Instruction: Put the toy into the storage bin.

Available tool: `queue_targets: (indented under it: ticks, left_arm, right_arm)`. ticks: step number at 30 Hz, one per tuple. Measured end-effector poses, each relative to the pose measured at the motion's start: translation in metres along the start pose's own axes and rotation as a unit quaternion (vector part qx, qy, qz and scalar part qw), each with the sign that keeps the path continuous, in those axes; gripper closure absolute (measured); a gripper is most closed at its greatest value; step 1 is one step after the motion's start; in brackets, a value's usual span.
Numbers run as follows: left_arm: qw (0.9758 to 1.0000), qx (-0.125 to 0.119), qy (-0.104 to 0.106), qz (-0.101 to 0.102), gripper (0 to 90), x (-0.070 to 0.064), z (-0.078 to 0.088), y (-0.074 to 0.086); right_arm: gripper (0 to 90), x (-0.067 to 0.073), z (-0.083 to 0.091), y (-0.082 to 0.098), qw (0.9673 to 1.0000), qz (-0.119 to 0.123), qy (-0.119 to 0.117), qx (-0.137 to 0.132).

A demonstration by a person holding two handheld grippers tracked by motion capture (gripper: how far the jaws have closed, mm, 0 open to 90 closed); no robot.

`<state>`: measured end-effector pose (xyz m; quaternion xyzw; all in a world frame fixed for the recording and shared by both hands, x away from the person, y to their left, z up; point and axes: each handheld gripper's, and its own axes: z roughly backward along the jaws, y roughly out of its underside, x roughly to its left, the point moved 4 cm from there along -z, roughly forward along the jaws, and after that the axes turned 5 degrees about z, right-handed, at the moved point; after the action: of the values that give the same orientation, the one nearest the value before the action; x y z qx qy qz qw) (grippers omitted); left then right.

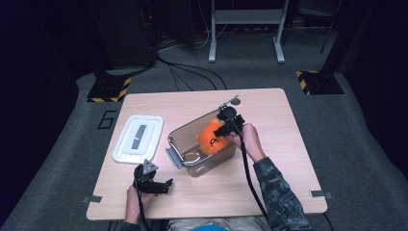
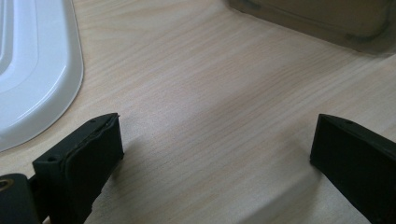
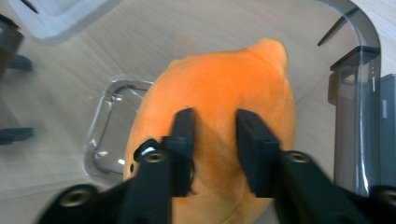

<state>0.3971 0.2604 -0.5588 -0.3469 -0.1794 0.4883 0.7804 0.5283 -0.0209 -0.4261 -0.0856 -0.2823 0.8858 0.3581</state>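
An orange plush toy (image 1: 210,137) lies inside a clear plastic container (image 1: 176,142) in the middle of the table. My right gripper (image 1: 222,131) reaches down into the container from the right. In the right gripper view its jaws (image 3: 215,126) stand close together, shut on a fold of the orange plush toy (image 3: 224,79). My left gripper (image 1: 166,186) rests low over the table near the front edge, left of the container. Its jaws (image 2: 215,135) stand wide apart over bare wood with nothing between them.
A white lid (image 1: 138,137) lies flat on the table left of the container, its rim (image 2: 32,70) close to my left jaw. A small clear dish (image 3: 112,130) sits in the container beside the toy. The container's wall (image 3: 357,60) rises right of my right jaws.
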Motion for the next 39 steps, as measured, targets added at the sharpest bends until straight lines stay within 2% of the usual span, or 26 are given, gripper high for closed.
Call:
queue_targets:
  ticks: [1,2,3,5,9,11,15,17,23,25,28,29,30,32,35,36,39]
  left_arm:
    - [1.0,0.0,0.0,0.0,2.1,0.0,0.0,0.0]
    - [1.0,0.0,0.0,0.0,2.1,0.0,0.0,0.0]
    - [1.0,0.0,0.0,0.0,2.1,0.0,0.0,0.0]
    - [1.0,0.0,0.0,0.0,2.1,0.0,0.0,0.0]
    - [1.0,0.0,0.0,0.0,2.1,0.0,0.0,0.0]
    - [1.0,0.0,0.0,0.001,2.1,0.0,0.0,0.0]
    - [1.0,0.0,-0.001,0.0,2.1,0.0,0.0,0.0]
    - [1.0,0.0,-0.001,0.001,2.1,0.0,0.0,0.0]
    - [1.0,0.0,-0.001,0.0,2.1,0.0,0.0,0.0]
    - [1.0,-0.001,-0.001,-0.001,2.1,0.0,0.0,0.0]
    - [1.0,-0.001,-0.001,0.0,2.1,0.0,0.0,0.0]
    - [1.0,-0.001,-0.001,0.0,2.1,0.0,0.0,0.0]
    - [1.0,-0.001,-0.001,0.0,2.0,0.0,0.0,0.0]
    - [1.0,-0.001,-0.001,0.0,2.1,0.0,0.0,0.0]
    - [1.0,0.001,0.0,0.0,2.1,0.0,0.0,0.0]
    - [1.0,0.001,0.0,0.0,2.1,0.0,0.0,0.0]
    - [1.0,0.003,0.0,-0.001,2.1,0.0,0.0,0.0]
  right_arm:
    - [54.5,0.0,0.004,0.0,1.0,-0.002,-0.005,-0.008]
    - [54.5,0.0,0.004,0.0,1.0,-0.002,-0.005,-0.008]
    - [43.1,0.0,0.009,-0.001,0.9999,-0.004,-0.001,-0.014]
    - [39.6,0.0,0.012,0.0,0.9998,-0.006,-0.001,-0.017]
    - [18.2,-0.003,0.027,0.004,0.9996,-0.002,0.0,-0.028]
    - [14.9,-0.006,0.033,0.007,0.9994,0.003,0.001,-0.034]
    - [13.1,-0.01,0.043,0.012,0.9991,0.004,0.003,-0.042]
    - [7.7,-0.014,0.05,0.021,0.9988,0.007,0.004,-0.049]
    - [5.0,-0.022,0.061,0.037,0.998,0.005,0.015,-0.061]
    - [4.1,-0.03,0.067,0.051,0.9972,0.005,0.024,-0.07]
    - [3.8,-0.033,0.07,0.059,0.9968,0.0,0.026,-0.076]
    - [3.4,-0.039,0.073,0.071,0.9962,-0.005,0.031,-0.081]
    - [3.4,-0.039,0.073,0.071,0.9962,-0.005,0.031,-0.081]
    - [3.2,-0.043,0.075,0.082,0.996,-0.01,0.037,-0.081]
    - [3.4,-0.053,0.074,0.104,0.9951,-0.026,0.046,-0.083]
    - [3.4,-0.053,0.074,0.104,0.9951,-0.026,0.046,-0.083]
    - [3.4,-0.06,0.072,0.125,0.9943,-0.042,0.051,-0.083]
